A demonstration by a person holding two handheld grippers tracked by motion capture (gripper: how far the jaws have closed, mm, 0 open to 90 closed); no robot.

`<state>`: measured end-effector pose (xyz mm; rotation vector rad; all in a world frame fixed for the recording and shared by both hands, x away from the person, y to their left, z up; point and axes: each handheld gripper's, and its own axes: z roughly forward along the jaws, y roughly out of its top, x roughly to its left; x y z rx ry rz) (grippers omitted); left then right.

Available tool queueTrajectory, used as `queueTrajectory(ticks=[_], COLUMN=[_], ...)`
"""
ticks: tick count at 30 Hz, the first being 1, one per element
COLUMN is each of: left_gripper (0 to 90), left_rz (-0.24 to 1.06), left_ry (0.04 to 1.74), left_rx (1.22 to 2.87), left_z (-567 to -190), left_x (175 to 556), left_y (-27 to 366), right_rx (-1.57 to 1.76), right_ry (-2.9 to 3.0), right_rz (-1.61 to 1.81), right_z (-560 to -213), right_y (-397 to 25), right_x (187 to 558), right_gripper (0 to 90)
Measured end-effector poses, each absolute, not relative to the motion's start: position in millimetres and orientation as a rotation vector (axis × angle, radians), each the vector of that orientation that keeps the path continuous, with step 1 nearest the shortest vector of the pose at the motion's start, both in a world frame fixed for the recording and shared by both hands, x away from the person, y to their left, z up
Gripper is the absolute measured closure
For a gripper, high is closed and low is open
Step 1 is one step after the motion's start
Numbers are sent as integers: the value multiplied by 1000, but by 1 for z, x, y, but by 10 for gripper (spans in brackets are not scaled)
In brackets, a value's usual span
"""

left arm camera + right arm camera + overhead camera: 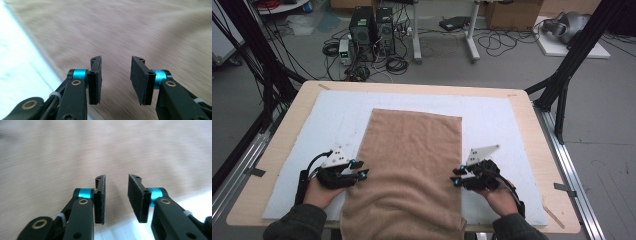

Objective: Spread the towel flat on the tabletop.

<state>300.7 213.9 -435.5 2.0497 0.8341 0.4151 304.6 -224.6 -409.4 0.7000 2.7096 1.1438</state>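
Note:
A tan towel lies flat along the middle of a white mat, its near end hanging over the table's front edge. My left gripper sits at the towel's left edge, open, nothing between its jaws. At the towel's right edge my right gripper is open too and holds nothing. In the left gripper view the gripper hovers over the towel beside the mat. In the right gripper view the gripper points across the towel, with the mat at lower right.
The wooden table shows bare strips around the mat. Black frame posts stand at both back corners. Computer towers, cables and boxes lie on the floor behind the table.

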Motion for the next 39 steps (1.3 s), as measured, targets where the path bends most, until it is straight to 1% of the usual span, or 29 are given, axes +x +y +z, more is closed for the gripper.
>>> queueTrajectory(ticks=[2, 4, 6, 7, 8, 9, 10, 11, 12, 13, 15, 20, 21, 23, 24, 26, 29, 34, 39], left_gripper=[605, 593, 593, 606, 666, 703, 765, 830, 847, 856, 861, 861, 860, 841, 794, 721, 672, 613, 569], left_rz=[429, 418, 429, 445, 472, 475, 483, 489, 485, 477, 508, 551, 563, 554, 560, 534, 529, 479, 395], left_ry=[893, 964, 1021, 1032, 1038, 1040, 1039, 1038, 1044, 1051, 1059, 1092, 1088, 1106, 1116, 1106, 1058, 941, 870], left_rx=[2055, 2049, 2102, 2085, 2100, 2099, 2094, 2095, 2092, 2094, 2091, 2015, 1989, 1983, 1989, 1978, 1959, 2007, 2058], left_z=[-437, -440, -444, -444, -443, -443, -443, -444, -444, -443, -441, -436, -435, -437, -436, -433, -423, -417, -431], left_x=[318, 333, 344, 345, 346, 347, 348, 349, 350, 352, 356, 375, 377, 380, 379, 375, 361, 327, 284], left_y=[211, 210, 207, 206, 204, 203, 202, 201, 201, 200, 199, 199, 199, 201, 203, 209, 215, 218, 216], right_rx=[763, 843, 905, 940, 973, 986, 979, 969, 960, 968, 981, 1026, 1032, 1031, 1036, 1060, 1034, 912, 796], right_ry=[2681, 2638, 2598, 2576, 2572, 2579, 2574, 2568, 2579, 2592, 2586, 2486, 2481, 2451, 2447, 2453, 2443, 2496, 2596], right_rz=[1119, 1085, 1084, 1062, 1050, 1028, 1036, 1038, 1041, 1042, 987, 957, 949, 938, 948, 995, 1054, 1143, 1201], right_z=[-413, -418, -422, -425, -430, -435, -439, -438, -438, -437, -433, -422, -422, -423, -423, -420, -411, -399, -407], right_y=[-224, -223, -222, -220, -219, -217, -215, -215, -216, -215, -213, -212, -212, -212, -213, -219, -227, -229, -223], right_x=[329, 351, 367, 373, 379, 385, 388, 391, 394, 397, 404, 422, 424, 426, 426, 422, 407, 366, 316], right_gripper=[645, 623, 578, 568, 569, 581, 660, 779, 855, 860, 863, 863, 857, 801, 735, 693, 644, 600, 572])
